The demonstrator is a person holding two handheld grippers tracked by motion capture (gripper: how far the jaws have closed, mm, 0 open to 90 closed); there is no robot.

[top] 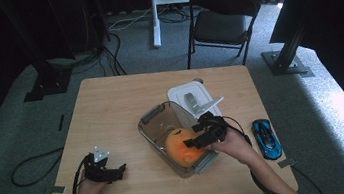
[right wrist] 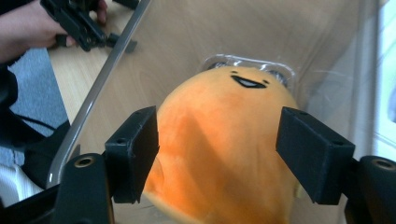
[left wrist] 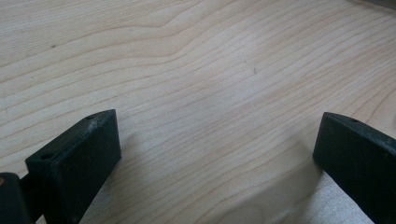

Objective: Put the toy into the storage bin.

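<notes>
1. Two grippers are showing: my right gripper is standing with jaws wide, straddling the orange plush toy without pressing on it.
2. I am seeing the toy lying inside the clear plastic bin.
3. My left gripper is gaping wide over bare table.

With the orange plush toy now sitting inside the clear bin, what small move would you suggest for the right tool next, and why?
Probably lift the right tool straight up out of the clear bin. Its jaws stand open on either side of the orange plush toy, which rests on the bin's floor, so the toy looks released. The white lid lies behind the bin and the blue toy car waits on the table.
</notes>
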